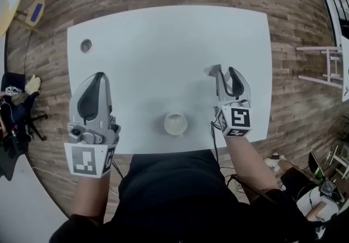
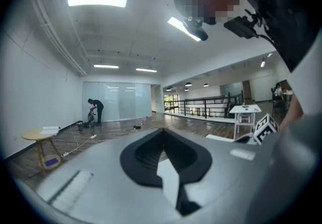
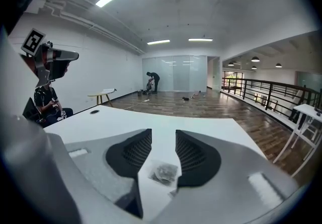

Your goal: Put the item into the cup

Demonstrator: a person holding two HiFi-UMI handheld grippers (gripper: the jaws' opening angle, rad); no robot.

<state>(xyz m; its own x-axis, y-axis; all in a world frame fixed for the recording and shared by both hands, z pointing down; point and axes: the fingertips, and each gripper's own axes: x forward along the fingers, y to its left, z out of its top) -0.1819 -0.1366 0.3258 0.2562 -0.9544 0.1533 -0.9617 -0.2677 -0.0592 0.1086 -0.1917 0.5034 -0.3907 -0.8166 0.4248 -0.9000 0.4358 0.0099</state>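
Right gripper view: a small clear packet (image 3: 163, 172) with a crumpled grey filling is seen lying flat on the white worktop (image 3: 151, 117), low in the frame, in the gap between the fingers of the right gripper (image 3: 162, 140). Those fingers are spread and neither pad is touching the packet. In the head view the packet (image 1: 211, 70) is only a faint grey patch right of centre, at the tips of the right gripper (image 1: 228, 79). The white cup (image 1: 175, 124) stands below it and to the left, near the lower edge of the worktop (image 1: 163, 45), well apart from the packet.

The left gripper (image 1: 97, 77) is held at the left of that frame. In the left gripper view its fingers (image 2: 161, 132) are pressed together at the tips with nothing pinched.

The packet is judged to be very light, thin and limp, with a smooth film that may slip or crumple. Because it lies flat, little height is offered to the pads. A hold is best taken across the bunched grey middle, where some thickness is given, with the fingers brought low to the worktop. A gentle pinch should be enough, and the packet may droop once lifted.
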